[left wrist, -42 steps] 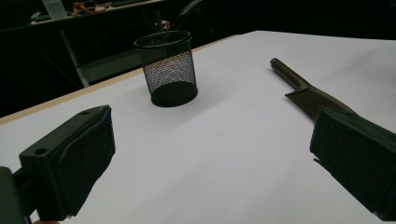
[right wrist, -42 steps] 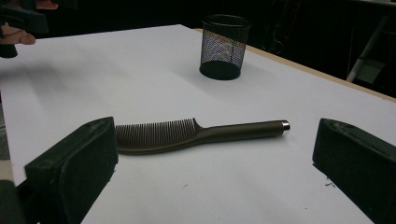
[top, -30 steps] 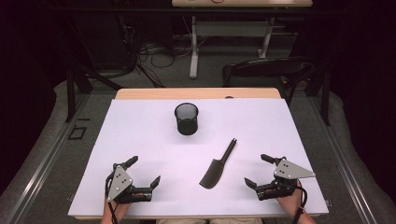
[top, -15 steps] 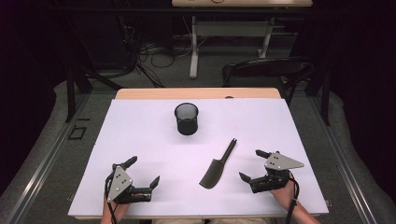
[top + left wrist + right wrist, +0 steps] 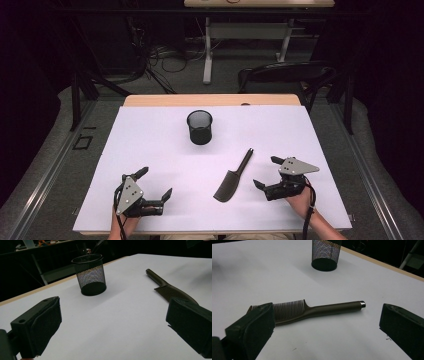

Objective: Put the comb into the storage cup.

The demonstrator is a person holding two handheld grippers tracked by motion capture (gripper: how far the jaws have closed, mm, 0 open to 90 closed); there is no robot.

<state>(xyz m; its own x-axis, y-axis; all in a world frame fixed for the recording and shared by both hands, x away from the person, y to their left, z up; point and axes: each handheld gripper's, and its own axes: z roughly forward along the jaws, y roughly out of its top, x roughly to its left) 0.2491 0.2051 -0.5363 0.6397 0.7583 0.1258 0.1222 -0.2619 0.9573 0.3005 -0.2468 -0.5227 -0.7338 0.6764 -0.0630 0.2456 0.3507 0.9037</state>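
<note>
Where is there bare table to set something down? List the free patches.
Free: the whole left stretch between the mesh cup and the left gripper; the far right corner beyond the comb; the strip between cup and comb handle. Tightest: the near right, where the open right gripper sits close beside the comb.

Two handheld black two-jaw grippers
Left gripper (image 5: 154,184) and right gripper (image 5: 266,172): grey three-cornered top plates, padded black jaws, black trailing cables.

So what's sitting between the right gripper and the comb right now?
Nothing: in the high view, bare white table separates the open right gripper from the comb; they are apart.
</note>
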